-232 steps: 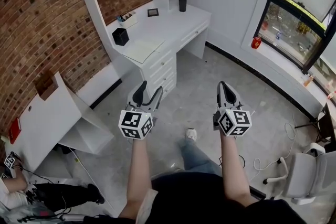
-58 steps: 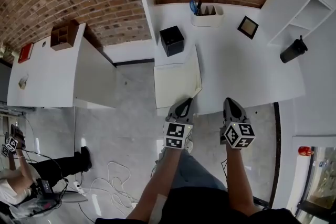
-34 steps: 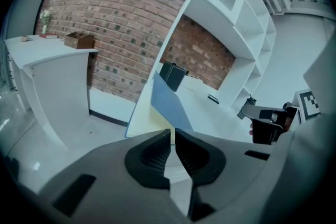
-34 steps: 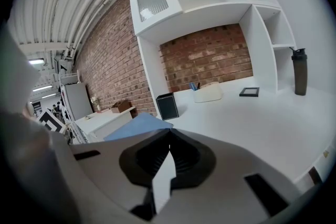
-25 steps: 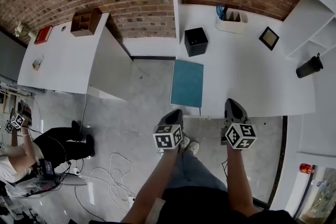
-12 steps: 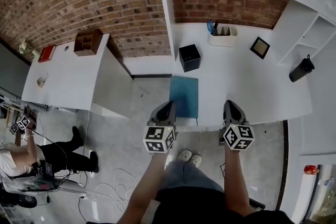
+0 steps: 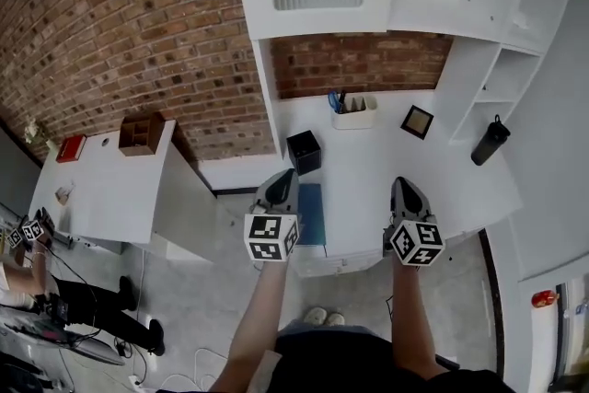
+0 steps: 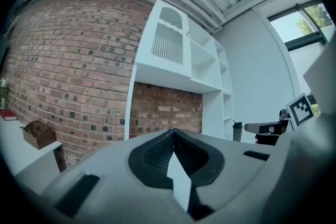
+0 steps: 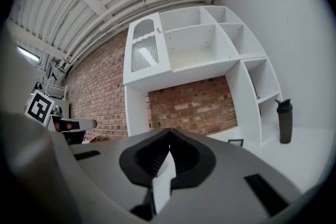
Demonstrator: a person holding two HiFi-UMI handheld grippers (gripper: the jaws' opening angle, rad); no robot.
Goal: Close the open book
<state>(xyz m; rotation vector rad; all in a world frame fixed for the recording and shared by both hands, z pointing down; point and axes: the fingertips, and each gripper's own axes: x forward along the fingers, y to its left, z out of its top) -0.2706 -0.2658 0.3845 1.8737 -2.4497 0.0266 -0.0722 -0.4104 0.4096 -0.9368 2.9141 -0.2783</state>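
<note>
Left gripper (image 7: 281, 177), right gripper (image 7: 402, 186) higher, jaws together, empty, at white desk (image 7: 386, 166) (brick wall (image 7: 110, 23)).

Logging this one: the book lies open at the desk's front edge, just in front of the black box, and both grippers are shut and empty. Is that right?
One thing is wrong: the book is closed, not open, with its teal cover up, as the head view shows. The rest stands: it lies at the desk's front edge, just in front of the black box, and the left gripper and right gripper are both shut and empty.

Bright even daylight, sharp focus, strong fisheye bending at edges
</note>
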